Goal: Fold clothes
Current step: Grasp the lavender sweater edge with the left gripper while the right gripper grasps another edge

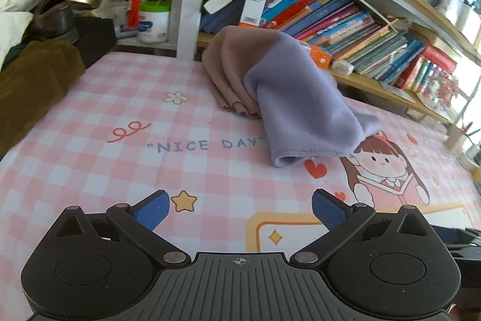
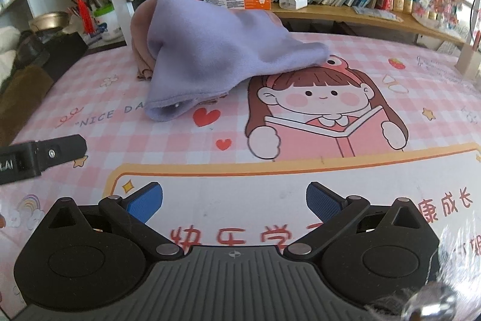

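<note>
1. We've got both tools hovering over the pink checked mat point(image 1: 90, 116), nothing grabbed yet. The left gripper point(image 1: 239, 208) has its blue pads spread wide with only mat between them, and the right gripper point(image 2: 234, 200) is the same, wide apart and empty.

2. The garment point(image 1: 300, 92) sits toward the far side of the mat, near the bookshelf point(image 1: 345, 20), well apart from both grippers. In the right wrist view it covers part of the cartoon girl's hat.

3. Looks-wise: a soft fleecy piece, lavender on the near part and dusty tan-pink behind point(image 2: 139, 29). It's humped up in a loose heap, not flat, with a hemmed opening point(image 2: 168, 107) facing us.

4. Our guess for doing this step well: don't fold the heap as is. Each gripper takes one end of that lavender hem, low at the mat, pinching a single layer if we can.

5. Then pull apart and drag it flat before any fold. Fleece is thick, so it'll probably bunch.
</note>
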`<state>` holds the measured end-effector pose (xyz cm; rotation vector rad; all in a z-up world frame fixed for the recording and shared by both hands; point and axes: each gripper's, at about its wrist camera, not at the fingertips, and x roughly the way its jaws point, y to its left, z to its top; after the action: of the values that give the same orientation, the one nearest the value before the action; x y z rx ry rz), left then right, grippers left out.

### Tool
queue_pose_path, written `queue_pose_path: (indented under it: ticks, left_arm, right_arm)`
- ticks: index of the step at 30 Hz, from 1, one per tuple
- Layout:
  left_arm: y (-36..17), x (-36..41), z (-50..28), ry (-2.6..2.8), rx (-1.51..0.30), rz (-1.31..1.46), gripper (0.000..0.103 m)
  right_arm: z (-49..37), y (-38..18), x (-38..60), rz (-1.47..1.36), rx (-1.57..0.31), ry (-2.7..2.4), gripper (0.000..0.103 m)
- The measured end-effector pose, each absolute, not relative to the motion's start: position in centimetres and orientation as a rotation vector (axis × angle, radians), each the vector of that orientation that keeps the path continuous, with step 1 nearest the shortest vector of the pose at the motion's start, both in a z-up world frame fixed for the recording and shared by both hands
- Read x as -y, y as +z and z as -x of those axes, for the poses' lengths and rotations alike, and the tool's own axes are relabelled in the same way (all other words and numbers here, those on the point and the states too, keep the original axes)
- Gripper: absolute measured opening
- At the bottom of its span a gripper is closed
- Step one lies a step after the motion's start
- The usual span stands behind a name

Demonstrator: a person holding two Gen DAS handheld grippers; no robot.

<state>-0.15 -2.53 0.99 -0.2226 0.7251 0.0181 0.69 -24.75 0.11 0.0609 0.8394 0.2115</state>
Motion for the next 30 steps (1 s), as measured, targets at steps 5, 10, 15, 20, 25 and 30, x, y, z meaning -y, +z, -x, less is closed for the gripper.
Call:
queue_pose_path:
  ticks: [5, 10, 15, 20, 25, 30]
  left_arm:
    - [0.7, 6.0, -0.6, 0.025, -0.765, 0.151, 0.102]
    - [0.6, 9.5, -1.6, 0.006, -0.757, 0.034, 0.102]
    - [-0.3, 12.2, -3.9, 0.053, -0.764, -0.109, 0.102]
    - [-0.9, 14.1, -6.2, 0.075, -0.757, -0.168, 0.102]
    - [-1.9, 16.0, -8.2, 0.072, -0.734, -0.285, 0.102]
    - [-2.5, 17.4, -9.8, 0.08, -0.695, -0.397, 0.101]
  right_arm:
    - [-1.5, 0.6, 29.0, -0.175, -0.855, 0.249, 0.103]
    - [-3.0, 0.8, 33.1, -0.337, -0.872, 0.24, 0.103]
    - [-3.7, 0.3, 36.1, -0.432, -0.89, 0.215, 0.103]
    - [-4.0, -0.4, 38.5, -0.505, -0.915, 0.193, 0.103]
    - [-4.5, -0.4, 40.0, -0.525, -0.921, 0.176, 0.103]
    - [-4.4, -0.3, 40.5, -0.549, -0.919, 0.215, 0.103]
